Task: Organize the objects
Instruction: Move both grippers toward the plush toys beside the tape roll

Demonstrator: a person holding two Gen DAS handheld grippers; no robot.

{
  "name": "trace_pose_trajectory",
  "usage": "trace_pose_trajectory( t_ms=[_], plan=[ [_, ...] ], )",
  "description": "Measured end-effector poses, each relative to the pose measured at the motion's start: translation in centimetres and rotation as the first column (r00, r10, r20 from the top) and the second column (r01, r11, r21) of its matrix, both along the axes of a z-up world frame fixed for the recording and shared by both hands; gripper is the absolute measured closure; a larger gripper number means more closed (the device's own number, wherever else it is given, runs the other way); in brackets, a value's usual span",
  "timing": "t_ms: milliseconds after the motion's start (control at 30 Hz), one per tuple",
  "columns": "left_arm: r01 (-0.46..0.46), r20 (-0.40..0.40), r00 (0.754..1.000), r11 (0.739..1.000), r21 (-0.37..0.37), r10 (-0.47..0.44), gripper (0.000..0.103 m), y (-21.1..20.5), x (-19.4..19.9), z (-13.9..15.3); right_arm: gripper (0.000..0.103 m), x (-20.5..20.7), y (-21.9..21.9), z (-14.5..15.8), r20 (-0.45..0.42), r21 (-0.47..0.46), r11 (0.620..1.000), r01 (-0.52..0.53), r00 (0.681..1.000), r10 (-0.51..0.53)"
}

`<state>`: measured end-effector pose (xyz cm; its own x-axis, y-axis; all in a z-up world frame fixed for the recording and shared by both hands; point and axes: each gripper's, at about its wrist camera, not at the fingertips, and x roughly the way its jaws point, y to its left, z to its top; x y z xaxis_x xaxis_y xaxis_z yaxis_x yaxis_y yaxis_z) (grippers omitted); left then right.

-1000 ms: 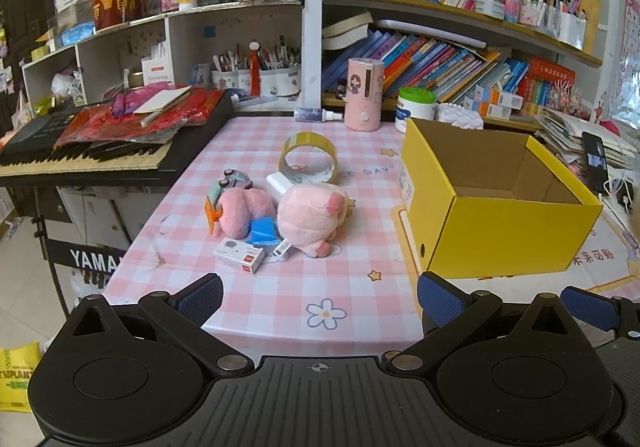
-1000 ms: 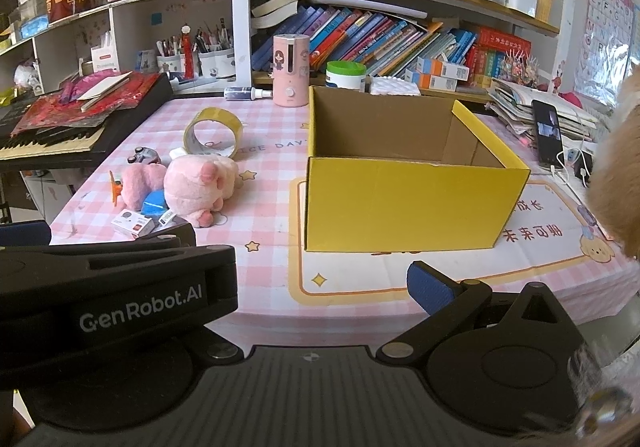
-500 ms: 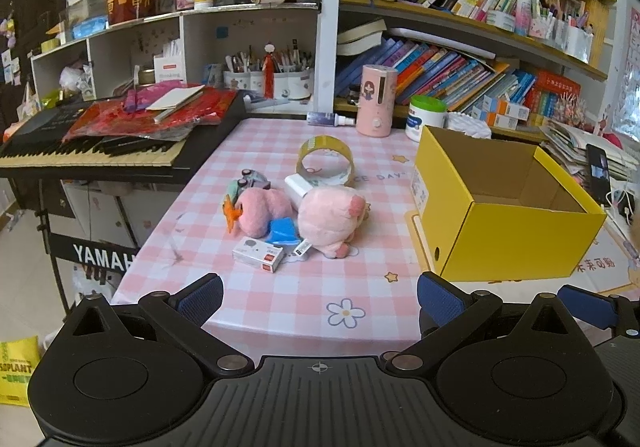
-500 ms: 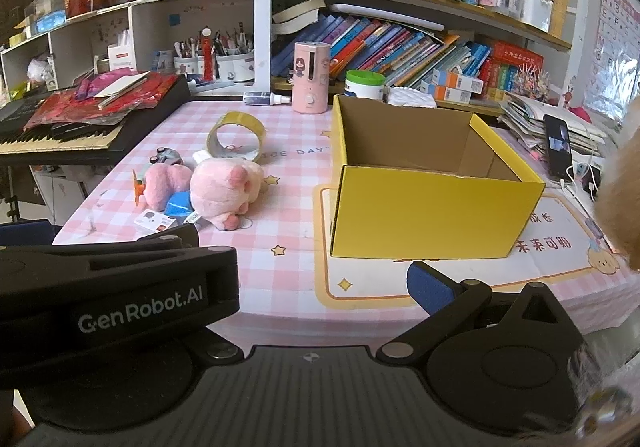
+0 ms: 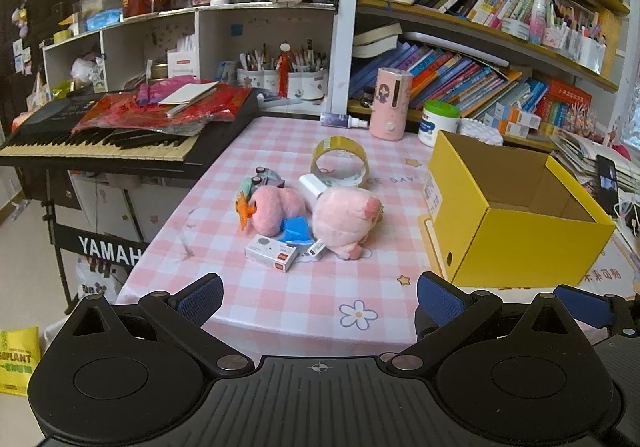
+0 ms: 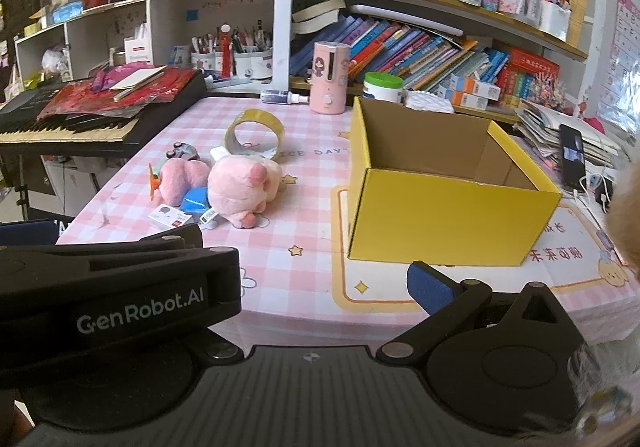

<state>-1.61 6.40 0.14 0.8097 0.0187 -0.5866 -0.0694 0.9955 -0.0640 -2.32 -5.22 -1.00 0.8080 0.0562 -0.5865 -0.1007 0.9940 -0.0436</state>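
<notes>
Cluttered bookshelf backdrop, pink checked tabletop point(image 5: 280, 287) up front.

Left wrist view: over the last second we've pulled back and swung slightly left; the pile now sits nearer frame centre and looks smaller, and the keyboard point(image 5: 120, 139) shows more at 9 o'clock. Nothing in the pile has shifted. Left gripper point(image 5: 318, 295) has its jaws spread wide, nothing between them, hovering short of the tabletop edge. The pile sits at 12 o'clock from our jaws: pink pig plush point(image 5: 344, 219), second pink plush point(image 5: 272, 209) touching it at its 9 o'clock, blue packet point(image 5: 298, 229) wedged between them, white carton point(image 5: 272, 253) nearest us, tape roll point(image 5: 340, 163) behind. Yellow box point(image 5: 516, 235) at 2 o'clock, open, and no contents show in the part of its interior we can see.

Right wrist view: same retreat, the box reads smaller and more centred. We see only one blue finger point(image 6: 430, 285) of the right gripper point(image 6: 320, 279); the left unit's body blocks the other side, but the gap reads wide, so jaws released, holding nothing. Box at 12 to 1 o'clock, pile at 10 o'clock.

Our read: still in the setup phase, with no grasp yet and every item still outside the box. The pig plush looks like the easiest first pick for the left.
</notes>
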Motion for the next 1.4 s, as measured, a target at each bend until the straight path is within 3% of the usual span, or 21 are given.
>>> trace_pose_trajectory(
  t_ms=[633, 933, 1200, 1400],
  plan=[
    [-0.12, -0.013, 0.993, 0.993, 0.005, 0.12, 0.0, 1.8, 5.2, -0.8, 0.0, 6.8, 1.3, -0.5, -0.008, 0.011, 0.992, -0.126, 0.992, 0.127],
    [-0.207, -0.028, 0.978, 0.978, -0.003, 0.207, 0.0, 2.9, 7.5, -1.3, 0.0, 10.1, 1.9, -1.0, -0.017, 0.013, 0.982, -0.186, 0.982, 0.186],
    [-0.328, -0.011, 0.945, 0.944, -0.029, 0.328, 0.0, 5.0, 8.4, -1.3, 0.0, 12.6, 3.5, -2.0, -0.043, 0.014, 0.965, -0.263, 0.964, 0.263],
    [-0.438, 0.002, 0.899, 0.898, -0.033, 0.438, 0.0, 6.8, 8.8, -1.2, 0.0, 14.6, 3.8, -3.0, -0.072, 0.023, 0.965, -0.262, 0.962, 0.263]
  ],
)
